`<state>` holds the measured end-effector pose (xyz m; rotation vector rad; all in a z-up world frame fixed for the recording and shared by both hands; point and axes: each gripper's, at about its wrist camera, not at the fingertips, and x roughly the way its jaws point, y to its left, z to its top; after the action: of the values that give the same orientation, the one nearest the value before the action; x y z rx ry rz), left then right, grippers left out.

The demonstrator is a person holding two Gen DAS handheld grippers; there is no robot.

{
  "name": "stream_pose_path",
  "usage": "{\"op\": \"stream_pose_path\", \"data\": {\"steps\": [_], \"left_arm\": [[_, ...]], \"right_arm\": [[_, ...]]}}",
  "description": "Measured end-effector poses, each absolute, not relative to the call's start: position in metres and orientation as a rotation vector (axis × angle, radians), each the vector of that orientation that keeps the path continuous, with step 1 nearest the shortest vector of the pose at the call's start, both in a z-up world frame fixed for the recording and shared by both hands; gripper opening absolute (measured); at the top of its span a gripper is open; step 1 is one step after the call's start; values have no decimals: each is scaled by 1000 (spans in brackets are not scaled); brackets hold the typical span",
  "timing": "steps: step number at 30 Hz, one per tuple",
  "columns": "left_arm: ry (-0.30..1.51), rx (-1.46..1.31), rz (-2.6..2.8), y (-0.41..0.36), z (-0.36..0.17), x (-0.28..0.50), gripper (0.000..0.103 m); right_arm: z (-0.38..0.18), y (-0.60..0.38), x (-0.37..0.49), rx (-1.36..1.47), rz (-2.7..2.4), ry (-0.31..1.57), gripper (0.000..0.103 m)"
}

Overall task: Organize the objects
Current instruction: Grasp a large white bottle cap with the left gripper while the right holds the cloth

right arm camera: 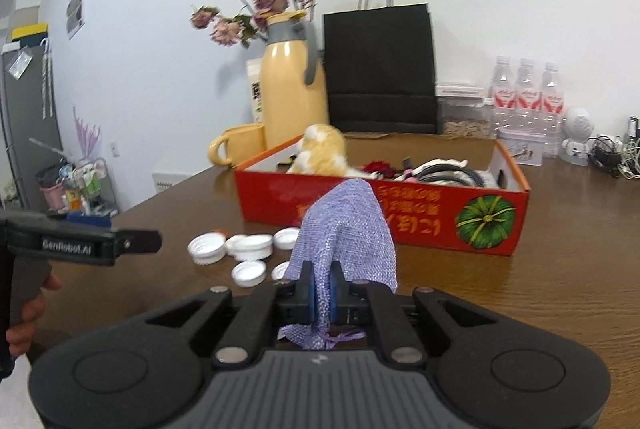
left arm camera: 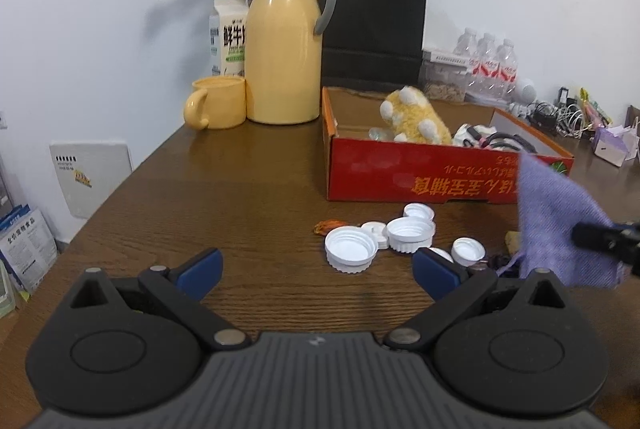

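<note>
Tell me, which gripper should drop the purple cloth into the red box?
Probably the right gripper: it is shut on the purple cloth, with the red box just ahead. The left gripper is open, holding nothing, facing the white caps.

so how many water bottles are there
3, in a row right of the black bag: left bottle, middle bottle, right bottle. More could hide behind them.
</note>
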<state>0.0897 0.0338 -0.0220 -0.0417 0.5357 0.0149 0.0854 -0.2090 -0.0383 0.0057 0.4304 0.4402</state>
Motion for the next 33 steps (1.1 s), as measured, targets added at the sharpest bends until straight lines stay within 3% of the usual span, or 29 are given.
{"op": "stream_pose_path", "data": {"steps": [16,19,21,22,33], "left_arm": [[696,-6,49,21,-47,162,103],[708,-30,15,21,-50,166,85],[689,-35,5,22,-49,164,63],[680,-41,-5,22,-48,163,44],[599,-66,-13,21,-34,145,41]], "right_arm": [[-50,-235,119,85,380,441,6],[-51,-235,119,88,384,443,6],[-51,-234,120,87,387,443,6],[-51,-234,120,86,389,443,6],[-49,-235,117,86,392,432,6]]}}
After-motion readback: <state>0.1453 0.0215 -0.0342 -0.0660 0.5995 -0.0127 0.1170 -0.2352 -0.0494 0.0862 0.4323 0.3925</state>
